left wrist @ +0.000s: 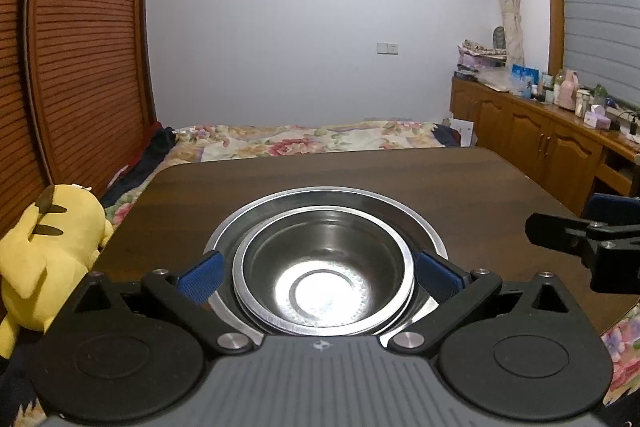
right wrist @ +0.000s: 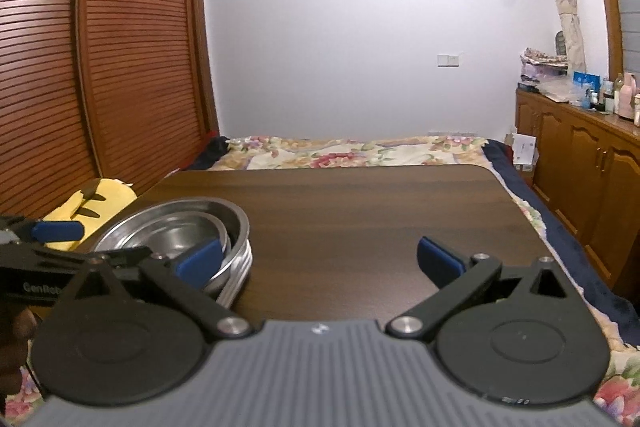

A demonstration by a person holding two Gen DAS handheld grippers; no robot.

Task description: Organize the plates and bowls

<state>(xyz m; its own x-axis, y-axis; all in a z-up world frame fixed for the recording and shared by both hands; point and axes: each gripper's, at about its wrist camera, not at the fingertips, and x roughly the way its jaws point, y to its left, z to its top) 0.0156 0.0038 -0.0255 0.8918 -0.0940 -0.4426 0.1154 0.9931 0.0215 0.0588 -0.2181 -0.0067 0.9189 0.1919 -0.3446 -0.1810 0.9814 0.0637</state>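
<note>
L wrist view: left hand-held gripper [left wrist: 320,277], fingers spread wide either side of small steel bowl [left wrist: 322,279], no clear contact. Bowl nested in larger steel bowl [left wrist: 416,217] on dark wood worktop [left wrist: 400,171]. Yellow plush [left wrist: 44,255] off worktop's L edge.

R wrist view: right hand-held gripper [right wrist: 320,261], fingers wide apart, nothing between, over bare worktop [right wrist: 360,203]. Nested bowl stack [right wrist: 236,259] at L, near worktop edge.

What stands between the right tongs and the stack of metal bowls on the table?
Nothing visible on the table blocks the way. The right tongs are open over bare wood, and the stacked bowls sit to their left, with the left tongs open around the inner bowl.
</note>
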